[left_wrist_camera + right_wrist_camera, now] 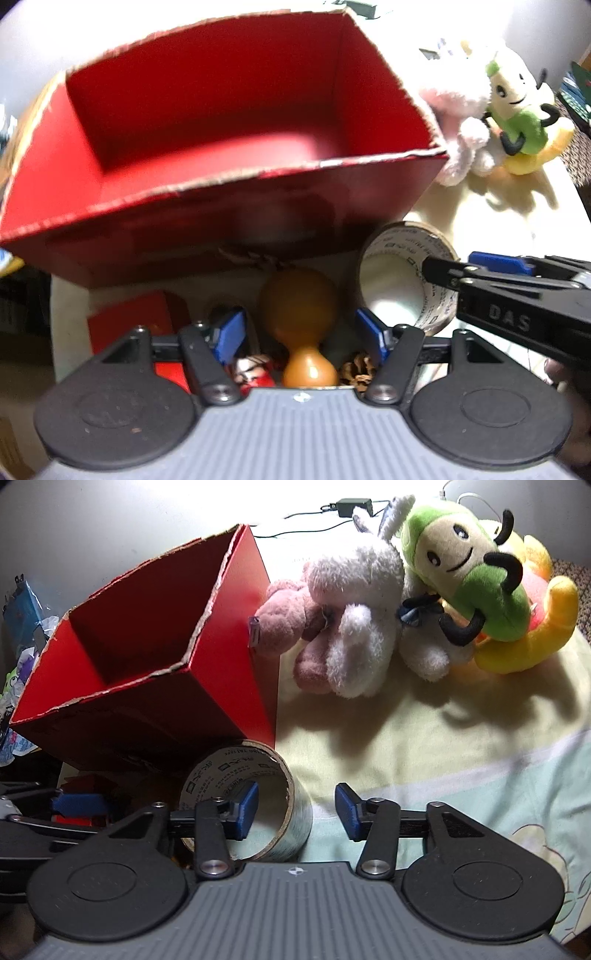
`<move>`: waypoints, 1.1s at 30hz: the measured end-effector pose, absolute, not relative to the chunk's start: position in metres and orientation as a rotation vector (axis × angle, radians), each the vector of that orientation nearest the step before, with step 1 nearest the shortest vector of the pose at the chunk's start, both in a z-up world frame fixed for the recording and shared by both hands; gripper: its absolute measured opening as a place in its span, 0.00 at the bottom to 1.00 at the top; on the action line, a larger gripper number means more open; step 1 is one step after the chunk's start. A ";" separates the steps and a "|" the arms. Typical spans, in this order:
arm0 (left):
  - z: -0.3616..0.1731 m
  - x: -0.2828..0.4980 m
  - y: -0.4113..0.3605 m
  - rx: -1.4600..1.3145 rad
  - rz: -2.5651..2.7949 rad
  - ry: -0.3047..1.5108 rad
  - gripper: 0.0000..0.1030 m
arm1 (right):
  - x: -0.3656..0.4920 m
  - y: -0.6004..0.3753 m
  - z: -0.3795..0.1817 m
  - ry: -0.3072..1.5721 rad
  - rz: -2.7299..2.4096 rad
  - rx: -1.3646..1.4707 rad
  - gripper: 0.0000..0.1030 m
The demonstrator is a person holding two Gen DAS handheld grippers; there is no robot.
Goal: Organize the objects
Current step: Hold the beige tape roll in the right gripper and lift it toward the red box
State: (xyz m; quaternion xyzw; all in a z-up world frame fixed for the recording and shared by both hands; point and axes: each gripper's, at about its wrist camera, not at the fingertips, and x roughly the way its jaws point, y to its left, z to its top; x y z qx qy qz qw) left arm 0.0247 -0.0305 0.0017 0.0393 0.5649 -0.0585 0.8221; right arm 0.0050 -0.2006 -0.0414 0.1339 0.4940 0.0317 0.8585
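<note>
A red cardboard box (221, 206) stands open-topped and empty on the table, also in the right wrist view (236, 657). In front of it lies an orange-brown gourd-shaped piece (299, 302). My left gripper (301, 332) is open, its blue pads on either side of the gourd without touching it. A roll of clear tape (229, 771) lies beside the box. My right gripper (297, 808) is open, one finger inside the roll, the other outside its wall and clear of it. In the left wrist view it reaches the tape roll (406, 243) from the right.
Plush toys lie right of the box: a pink and white rabbit (354, 602), a green and cream figure (476, 576), a yellow one (524, 642). A small red figurine (255, 373), a pine cone (356, 371) and a small red box (129, 325) sit near my left gripper.
</note>
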 end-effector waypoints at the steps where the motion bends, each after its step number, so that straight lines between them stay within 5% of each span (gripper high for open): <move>1: 0.004 0.025 -0.030 0.084 -0.142 1.189 0.72 | 0.005 -0.201 -0.043 1.043 0.066 0.291 0.44; 13: 0.000 0.026 -0.046 0.061 -0.232 1.167 0.61 | -0.003 -0.202 -0.052 1.068 0.063 0.332 0.16; 20: 0.010 0.018 -0.052 0.080 -0.340 1.137 0.12 | -0.019 -0.208 -0.042 1.028 0.044 0.373 0.16; 33: 0.032 0.005 -0.044 -0.012 -0.481 1.055 0.11 | -0.047 -0.207 -0.006 0.853 0.005 0.406 0.14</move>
